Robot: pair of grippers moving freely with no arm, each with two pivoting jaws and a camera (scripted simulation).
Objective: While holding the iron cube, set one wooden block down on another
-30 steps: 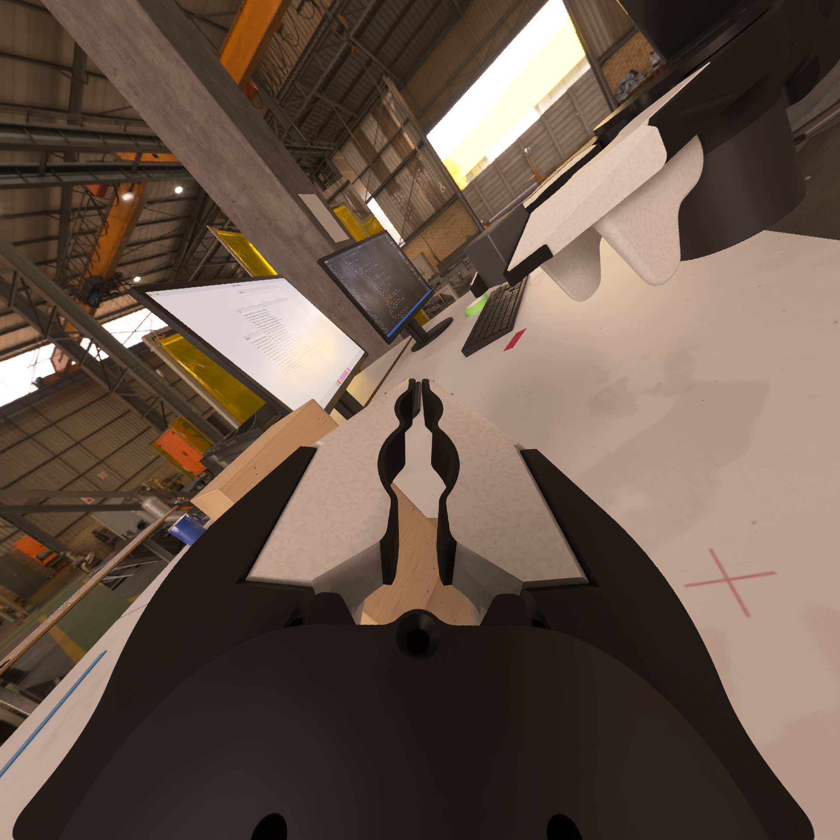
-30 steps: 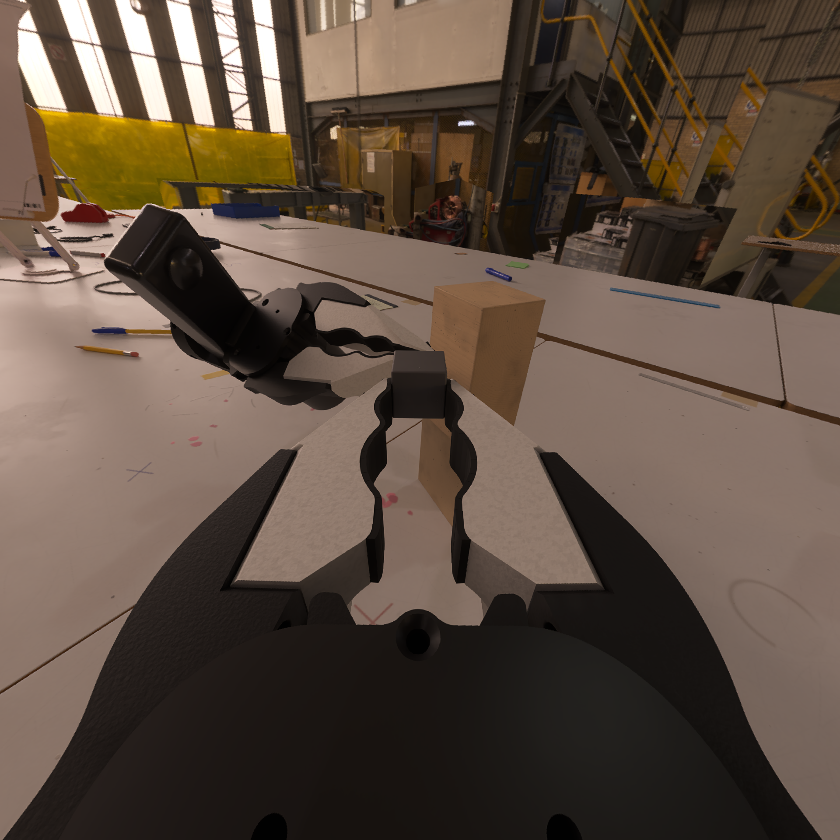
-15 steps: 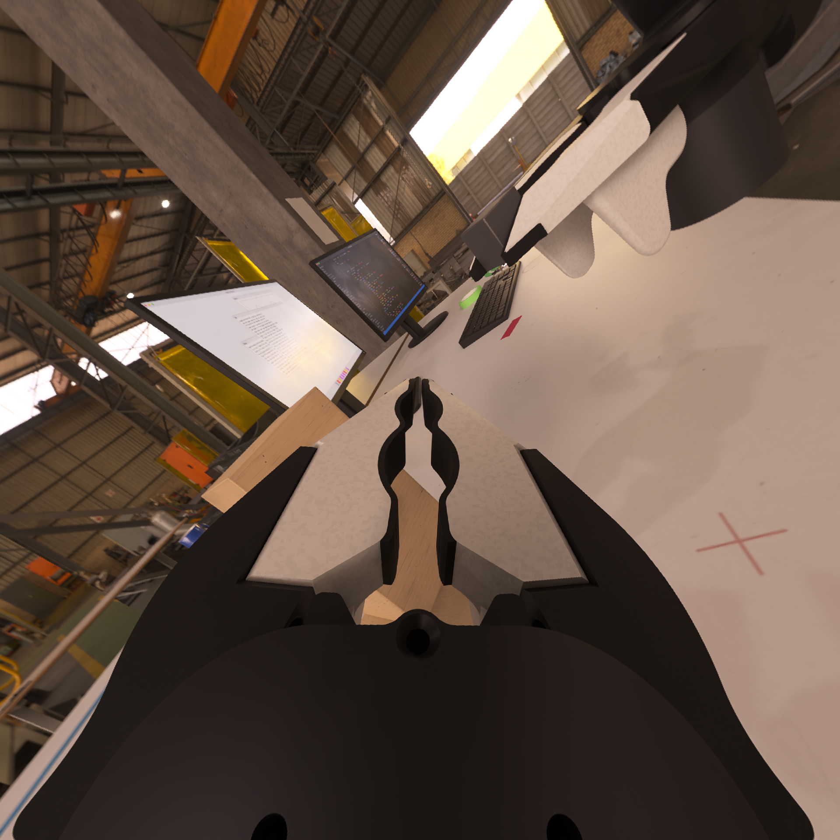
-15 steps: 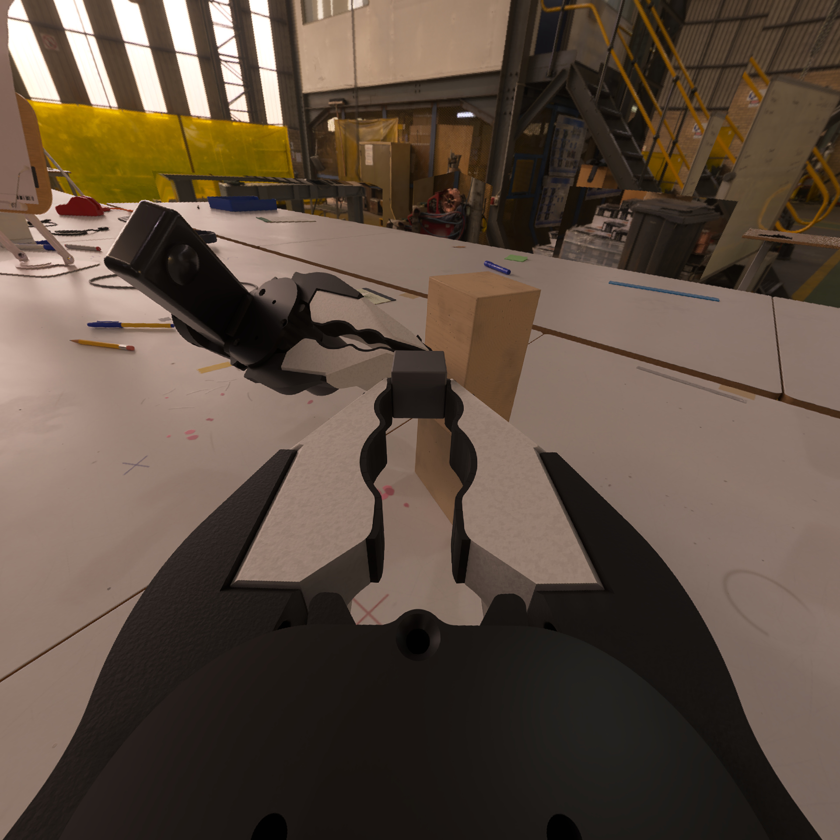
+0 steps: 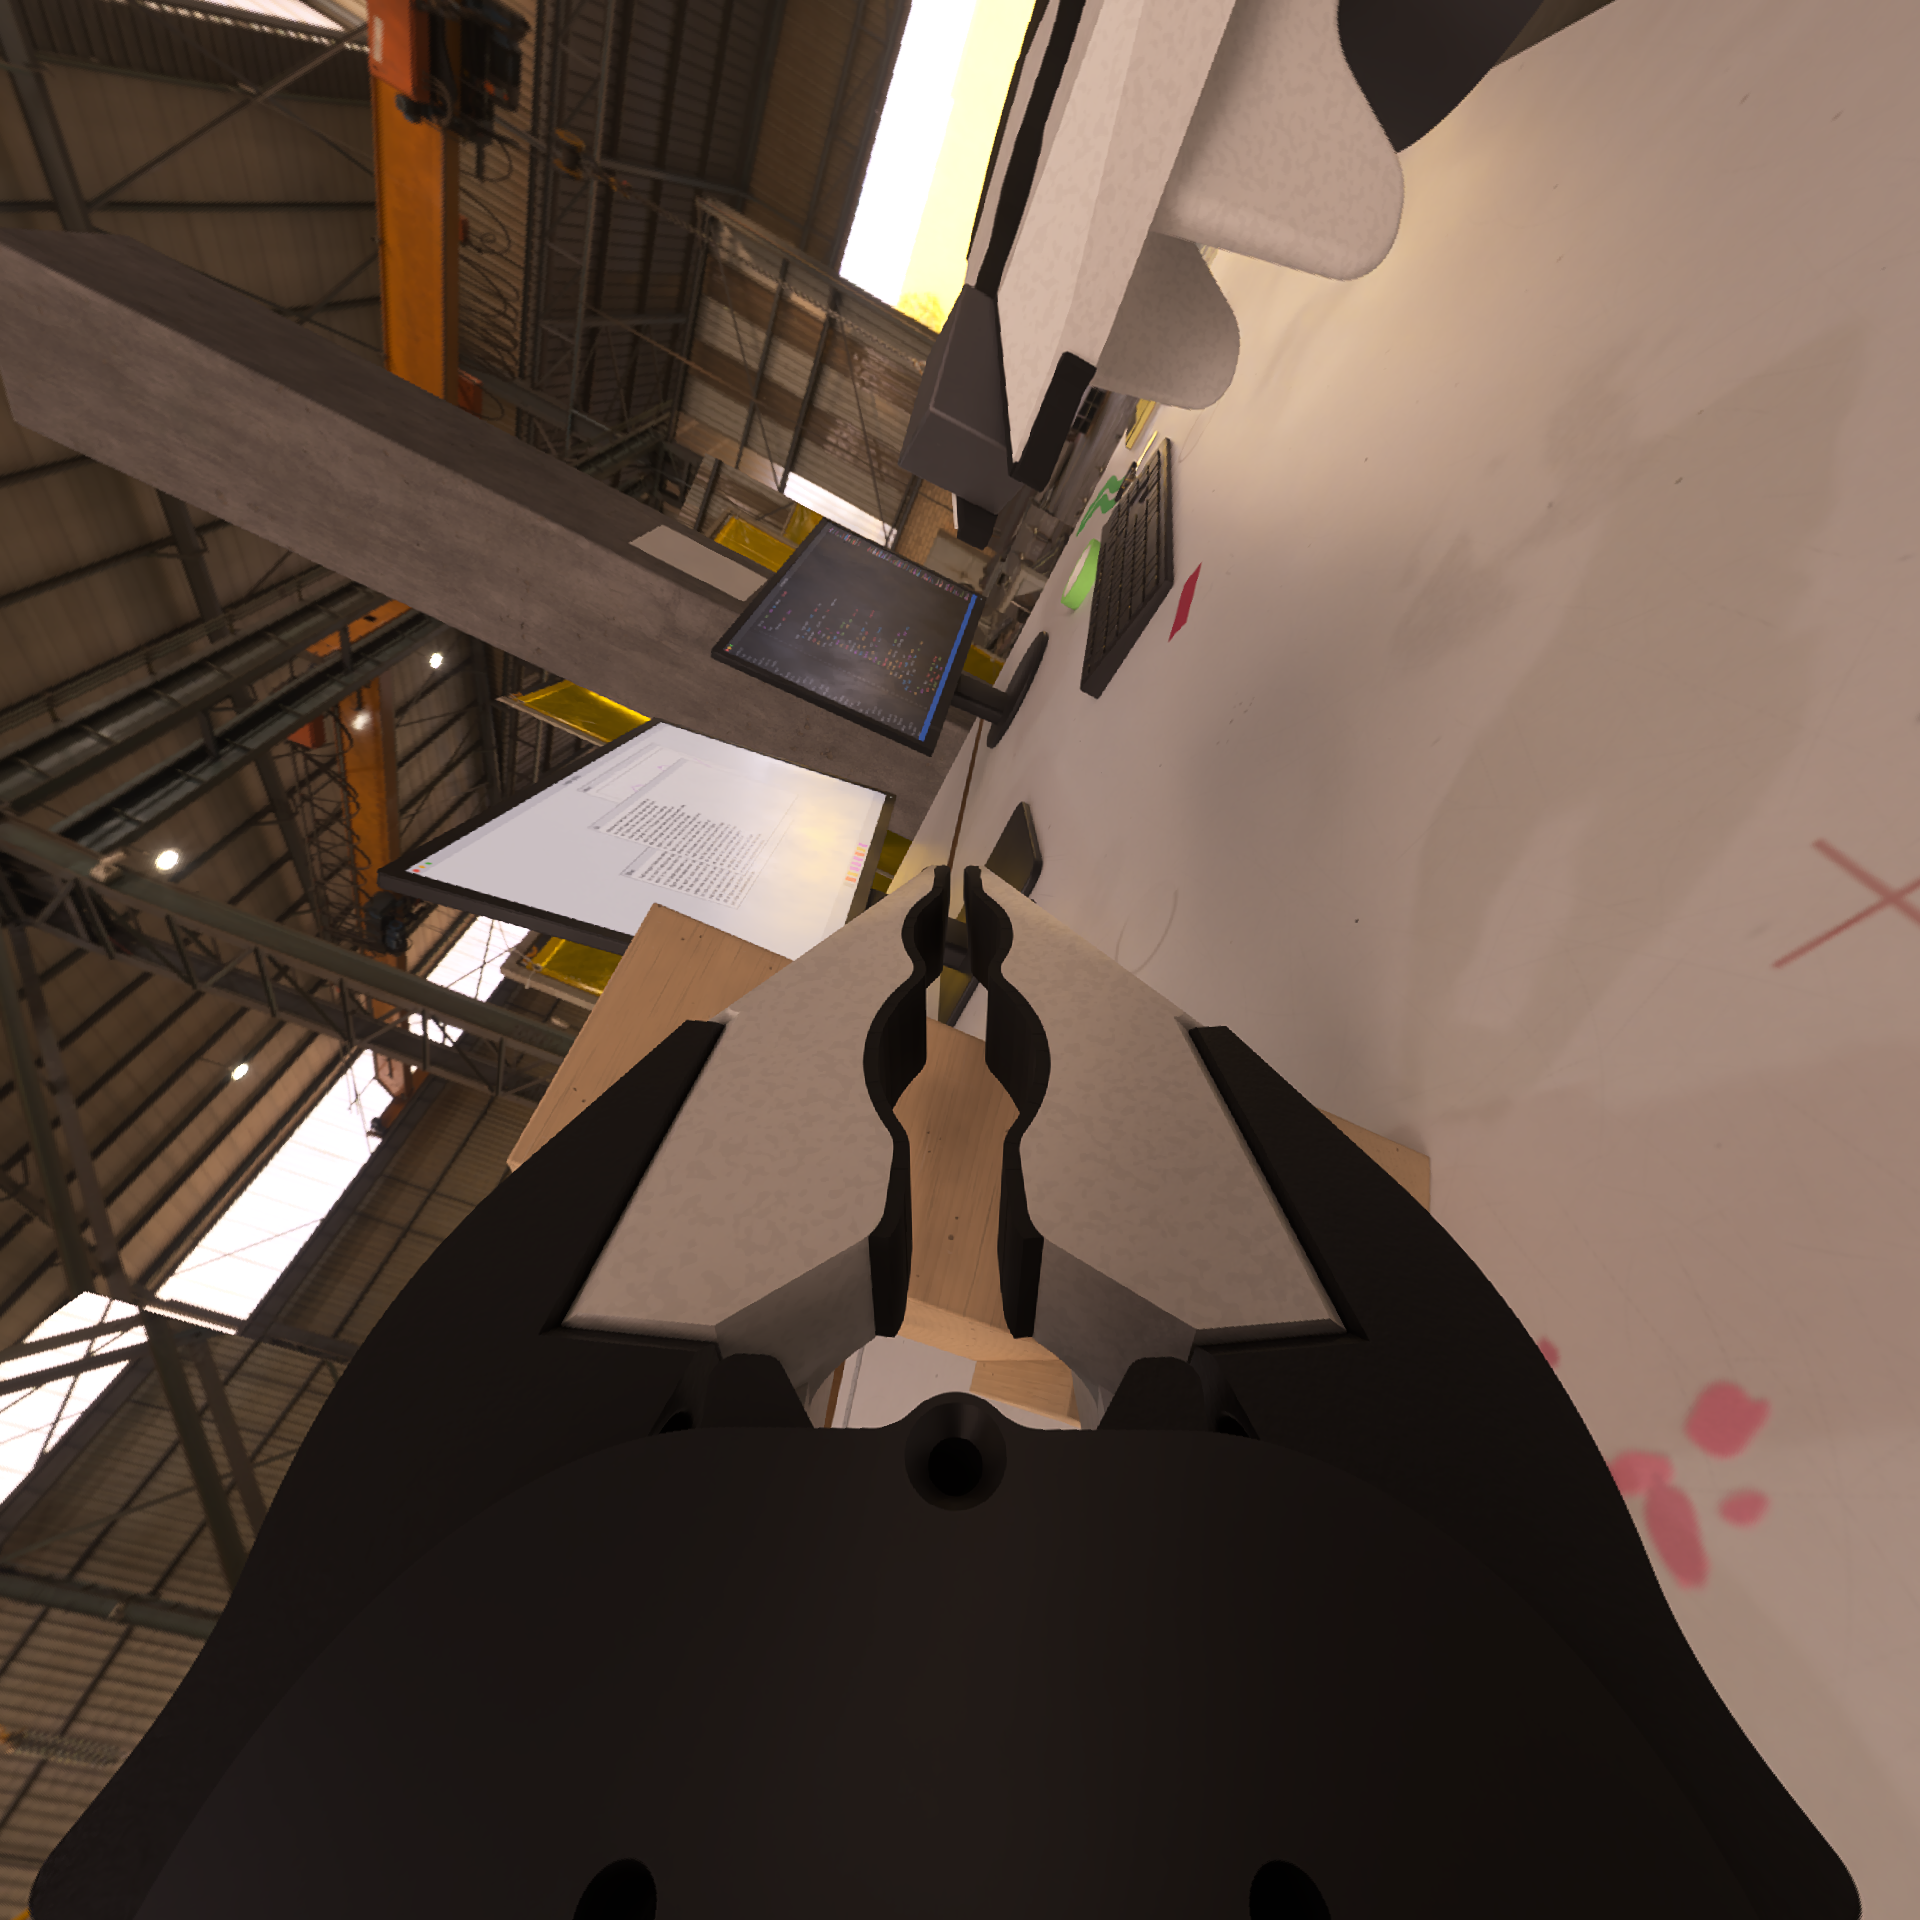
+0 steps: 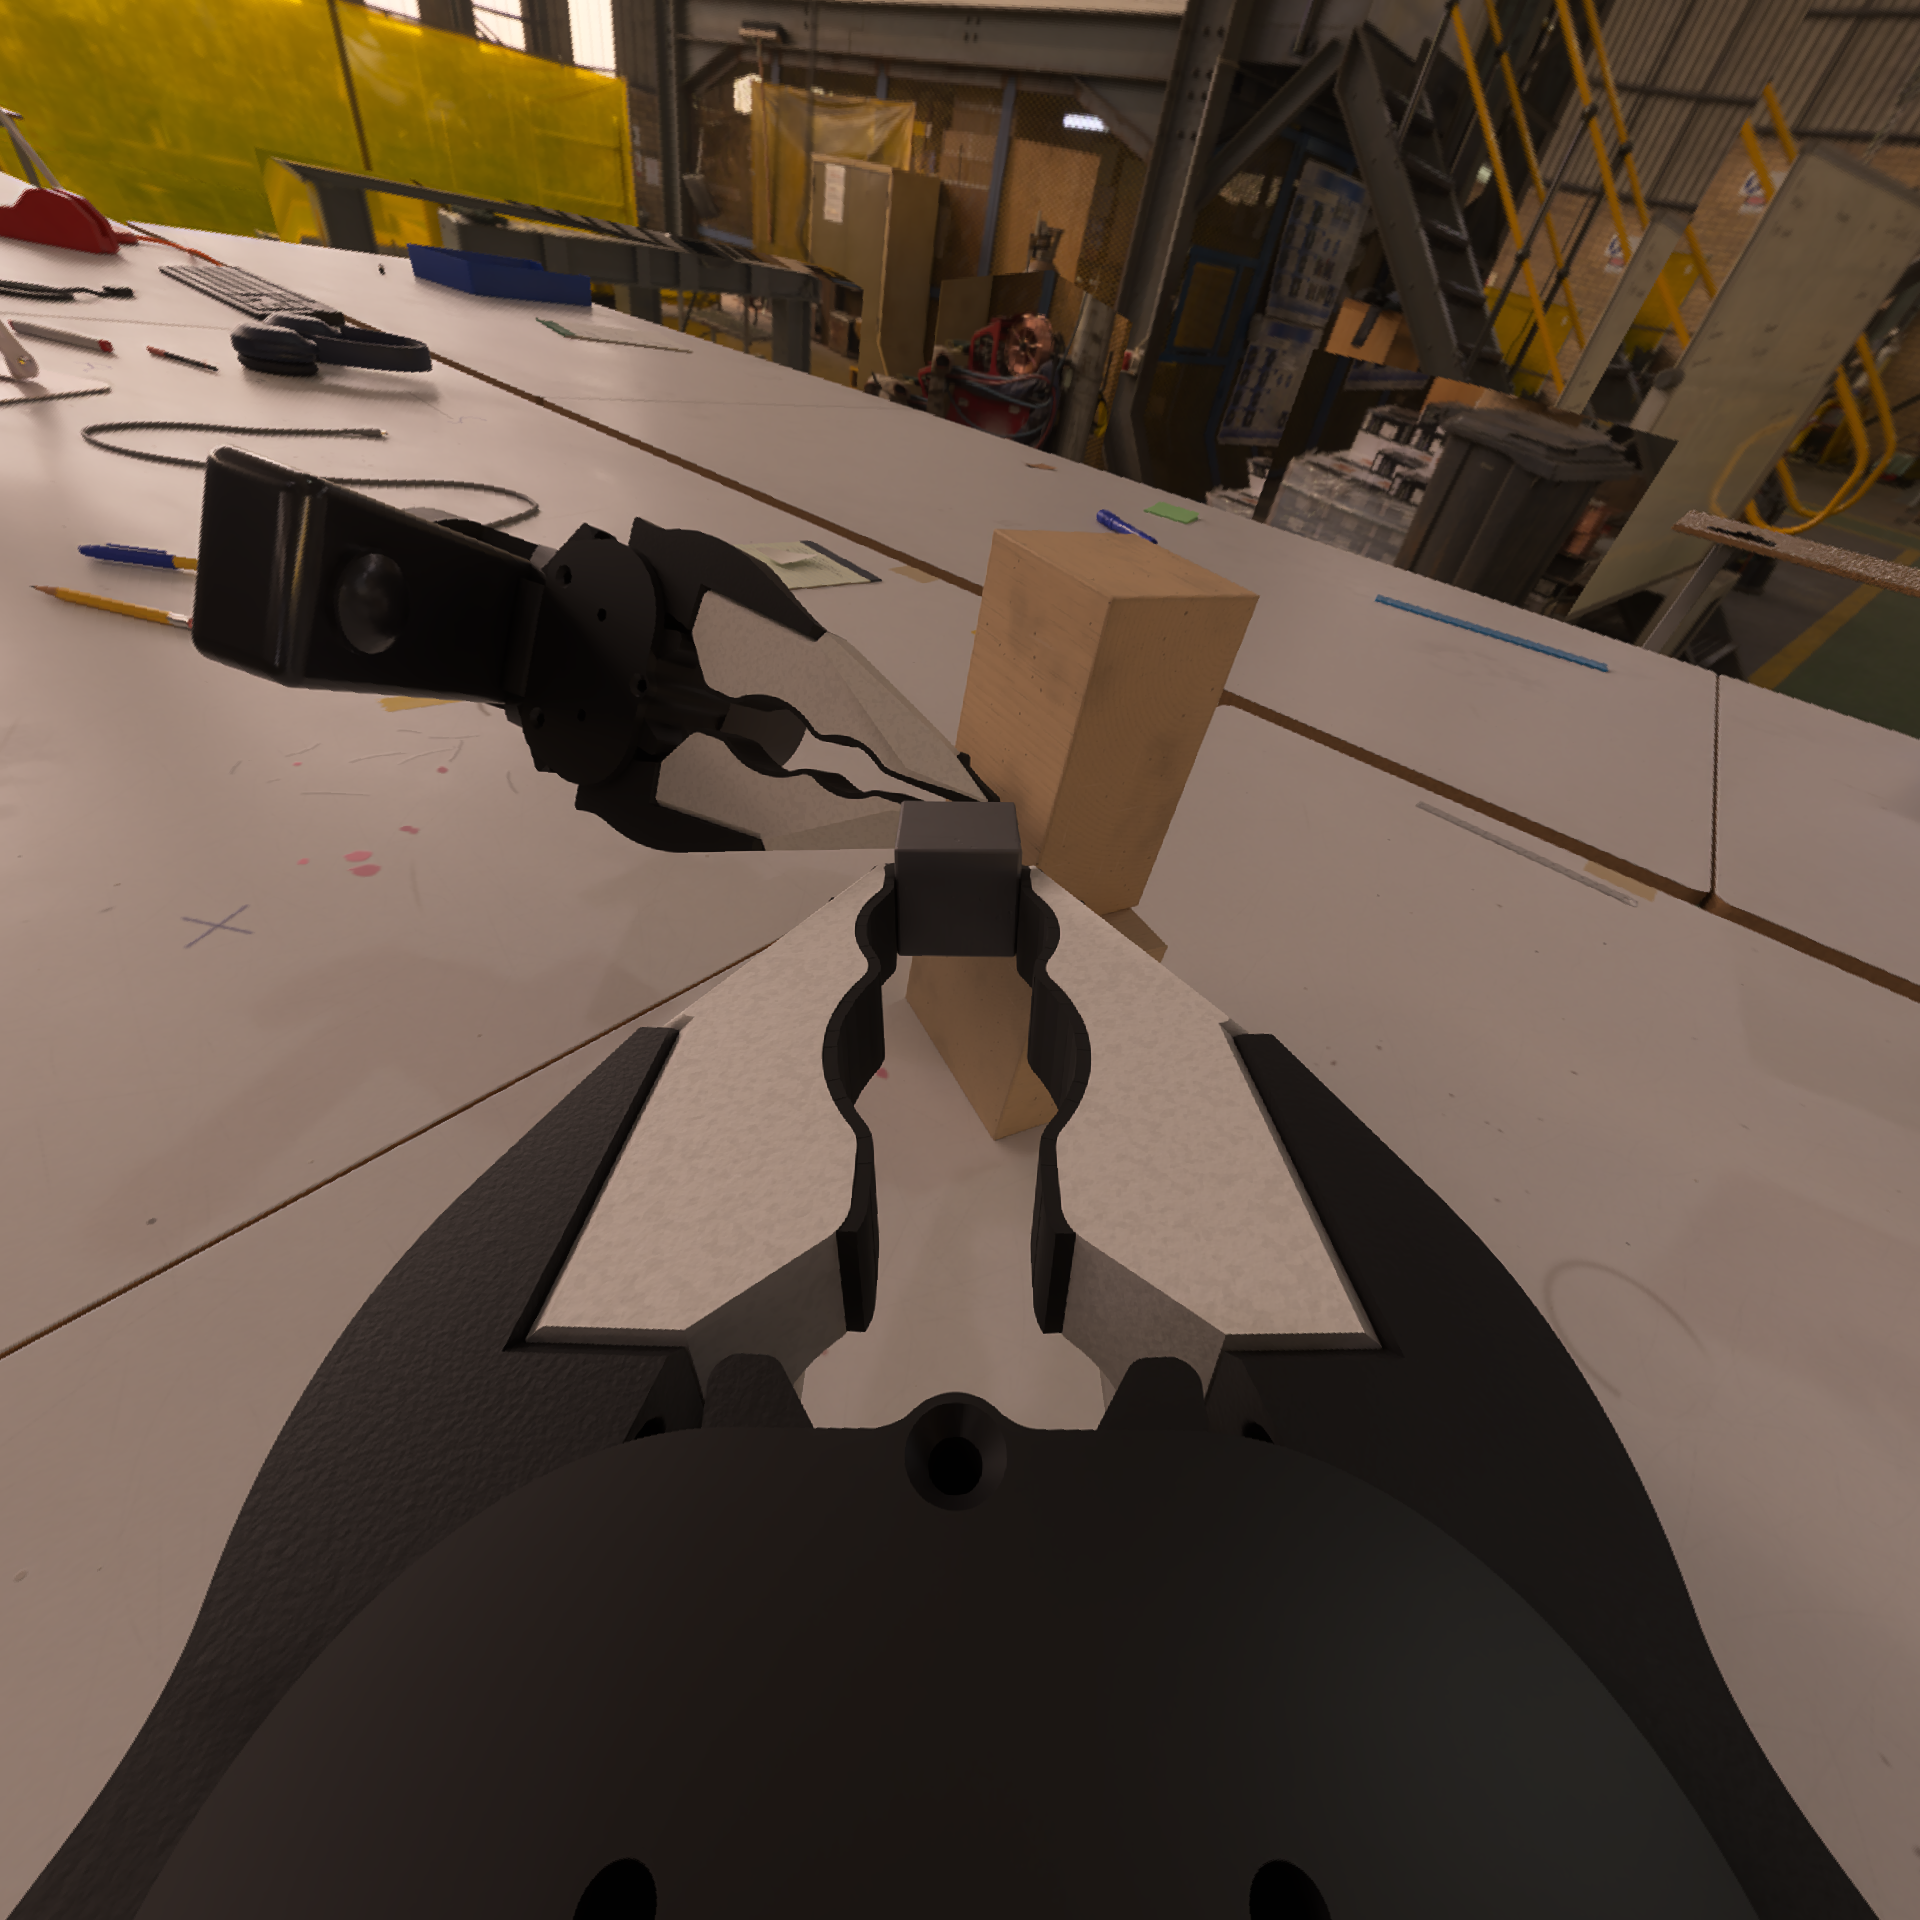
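My right gripper [image 6: 956,920] is shut on the small dark grey iron cube [image 6: 956,868] and holds it above the table. Just behind it, one light wooden block [image 6: 1101,707] stands tilted on a lower wooden block [image 6: 982,1039]. My left gripper [image 6: 971,798] is shut and empty, rolled onto its side, with its tips close to the upper block's left face; I cannot tell if they touch. In the left wrist view my left gripper [image 5: 956,883] lies over the wooden blocks [image 5: 956,1164], and the right gripper [image 5: 1023,405] with the cube [image 5: 961,416] shows at the top.
Two monitors [image 5: 862,634] and a keyboard [image 5: 1127,571] stand far along the white table [image 6: 1455,1091]. Pens, a pencil [image 6: 114,603], a black cable [image 6: 312,436] and scissors [image 6: 322,348] lie at the far left. A red cross [image 5: 1860,904] marks the table.
The left gripper has risen and rolled onto its side, staying shut beside the upper block. The right gripper keeps the cube and has tilted down a little. The blocks have not moved.
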